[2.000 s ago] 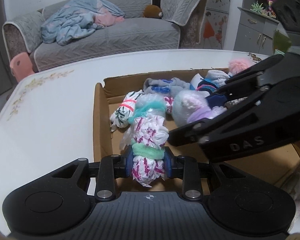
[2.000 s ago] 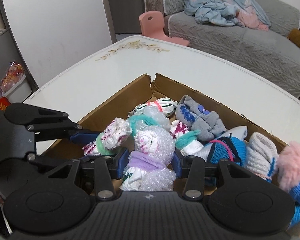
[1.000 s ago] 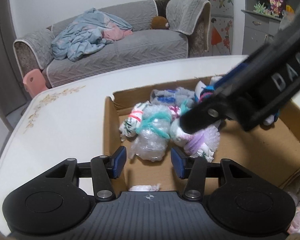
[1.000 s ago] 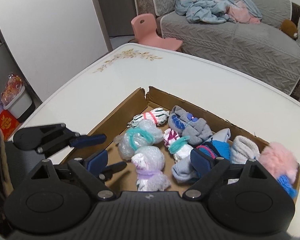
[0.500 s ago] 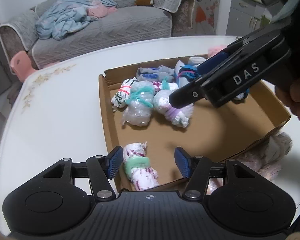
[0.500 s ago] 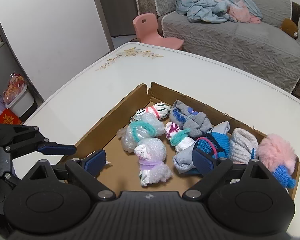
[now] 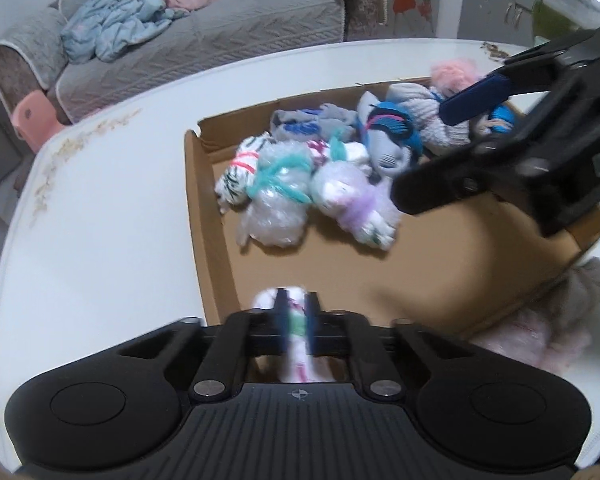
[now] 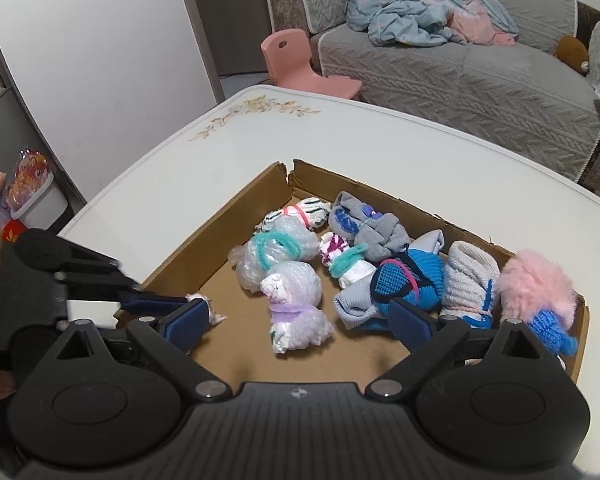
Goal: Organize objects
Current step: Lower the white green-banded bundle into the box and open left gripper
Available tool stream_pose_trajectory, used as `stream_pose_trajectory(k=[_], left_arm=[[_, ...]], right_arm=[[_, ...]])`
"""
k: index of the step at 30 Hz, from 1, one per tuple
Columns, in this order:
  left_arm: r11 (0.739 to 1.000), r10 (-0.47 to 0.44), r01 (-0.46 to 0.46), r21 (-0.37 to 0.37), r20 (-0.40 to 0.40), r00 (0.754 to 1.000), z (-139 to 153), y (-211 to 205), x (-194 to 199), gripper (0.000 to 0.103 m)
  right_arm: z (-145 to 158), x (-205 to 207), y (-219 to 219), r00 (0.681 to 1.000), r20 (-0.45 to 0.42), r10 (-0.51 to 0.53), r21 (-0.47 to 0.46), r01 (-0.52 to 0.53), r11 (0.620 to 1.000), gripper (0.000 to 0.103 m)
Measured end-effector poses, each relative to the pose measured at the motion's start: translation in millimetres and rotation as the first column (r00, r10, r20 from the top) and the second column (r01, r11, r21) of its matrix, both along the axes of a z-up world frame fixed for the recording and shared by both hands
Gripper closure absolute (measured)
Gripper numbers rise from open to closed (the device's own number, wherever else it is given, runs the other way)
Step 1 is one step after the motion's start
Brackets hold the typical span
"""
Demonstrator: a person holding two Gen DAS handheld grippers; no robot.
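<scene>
Nearest the camera, the left tongs point(image 7: 296, 326) are clenched on a white bundle point(image 7: 296, 354) with a green band, held at the box's near left corner. The pinch sits on the banded waist, probably because that is the firmest part to hold. The box point(image 7: 204, 216) is a shallow cardboard tray on the white tabletop point(image 7: 100, 220).

Further into the box lie two bubble-wrapped bundles side by side: a teal-tied one point(image 7: 276, 200) toward the box's left wall and a purple-tied one point(image 7: 352, 200) beside it. Behind them, along the box's far wall, the other rolls are packed in a row, ending in a pink fluffy one point(image 8: 534, 284) at the far right corner. The packing looks deliberate, filling the box from the back and leaving its near floor bare for more.

The right tongs point(image 8: 300, 322) hover released over the box's near floor, holding nothing.

The left view shows the grip on the banded waist, and a pale heap point(image 7: 540, 320) outside the box's right wall. The right view hides both, showing only a white tip of the held bundle, but gives the back row clearly.
</scene>
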State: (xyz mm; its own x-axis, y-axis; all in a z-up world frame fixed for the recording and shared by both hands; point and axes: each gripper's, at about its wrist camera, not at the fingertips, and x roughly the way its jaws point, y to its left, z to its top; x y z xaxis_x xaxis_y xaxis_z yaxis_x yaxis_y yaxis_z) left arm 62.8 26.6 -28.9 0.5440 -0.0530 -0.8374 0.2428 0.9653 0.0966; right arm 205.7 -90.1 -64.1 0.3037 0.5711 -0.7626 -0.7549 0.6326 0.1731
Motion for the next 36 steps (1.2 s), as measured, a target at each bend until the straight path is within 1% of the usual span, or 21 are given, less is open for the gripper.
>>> stream_pose_trajectory(k=[1, 2, 6, 8, 10, 12, 14, 15, 17, 18, 20, 22, 24, 26, 29, 31, 32, 36], left_arm=[[1.000, 0.000, 0.000, -0.003, 0.005, 1.000, -1, -1, 2, 0.099], [1.000, 0.000, 0.000, 0.009, 0.017, 1.000, -1, -3, 3, 0.101], [0.999, 0.007, -0.010, 0.043, 0.063, 0.998, -4, -7, 8, 0.103], [1.000, 0.001, -0.003, 0.019, 0.090, 0.996, -3, -7, 10, 0.103], [0.999, 0.015, -0.021, 0.045, 0.133, 0.991, 1, -6, 13, 0.103], [0.999, 0.038, -0.040, 0.017, 0.142, 0.989, 5, -1, 17, 0.103], [1.000, 0.024, -0.022, -0.013, 0.106, 0.994, 8, 1, 19, 0.101], [0.999, 0.029, -0.027, -0.026, 0.098, 0.995, 11, 3, 17, 0.096], [0.999, 0.040, -0.042, 0.014, 0.076, 0.996, 14, 4, 13, 0.094], [0.999, 0.038, -0.039, 0.009, 0.057, 0.998, 17, 6, 11, 0.093], [0.999, 0.014, -0.014, 0.041, 0.009, 1.000, 17, 3, 7, 0.091], [0.999, -0.005, 0.008, 0.053, -0.044, 0.999, 14, 0, 5, 0.089], [0.999, -0.004, 0.009, 0.052, -0.089, 0.996, 10, -1, 8, 0.082], [0.997, 0.009, -0.001, 0.083, -0.102, 0.995, 6, -3, 13, 0.082], [0.995, 0.013, -0.003, 0.096, -0.108, 0.994, 3, -7, 15, 0.088], [0.993, 0.009, 0.003, 0.120, -0.093, 0.996, 1, -11, 14, 0.094], [0.991, 0.005, 0.006, 0.133, -0.084, 0.996, 1, -14, 13, 0.103], [0.988, -0.005, 0.014, 0.156, -0.058, 0.998, 0, -22, 13, 0.103]], right_arm=[[1, -1, 0, 1.000, 0.001, 0.004, 0.003, -0.004, 1.000, 0.008], [3, -2, 0, 1.000, 0.003, 0.006, 0.006, -0.006, 1.000, 0.008], [7, -5, -3, 1.000, 0.013, 0.010, 0.010, -0.010, 1.000, 0.007], [8, -3, -4, 1.000, 0.013, 0.003, 0.012, -0.003, 1.000, 0.007], [9, -3, -5, 1.000, 0.015, -0.003, 0.016, 0.003, 1.000, 0.007], [10, -2, -5, 1.000, 0.015, -0.005, 0.019, 0.005, 1.000, 0.007], [10, -2, -5, 1.000, 0.012, -0.003, 0.018, 0.002, 1.000, 0.005], [9, -2, -5, 1.000, 0.007, 0.005, 0.016, -0.005, 1.000, 0.003], [8, -4, -4, 1.000, 0.007, 0.021, 0.007, -0.021, 1.000, 0.002], [8, -5, -3, 1.000, 0.009, 0.026, 0.004, -0.026, 1.000, 0.002], [6, -4, -1, 1.000, -0.001, 0.028, 0.007, -0.028, 1.000, 0.002], [5, -5, 1, 1.000, 0.003, 0.031, 0.008, -0.031, 0.999, 0.002], [5, -6, 2, 1.000, 0.005, 0.029, 0.018, -0.029, 0.999, 0.002], [8, -6, 1, 1.000, 0.006, 0.025, 0.033, -0.025, 0.999, 0.001], [11, -7, -1, 1.000, 0.012, 0.028, 0.042, -0.029, 0.999, 0.001], [12, -7, -4, 1.000, 0.013, 0.025, 0.050, -0.025, 0.998, 0.001], [12, -6, -5, 1.000, 0.013, 0.022, 0.053, -0.023, 0.998, 0.001], [13, -6, -11, 1.000, 0.015, 0.014, 0.066, -0.015, 0.998, 0.001]])
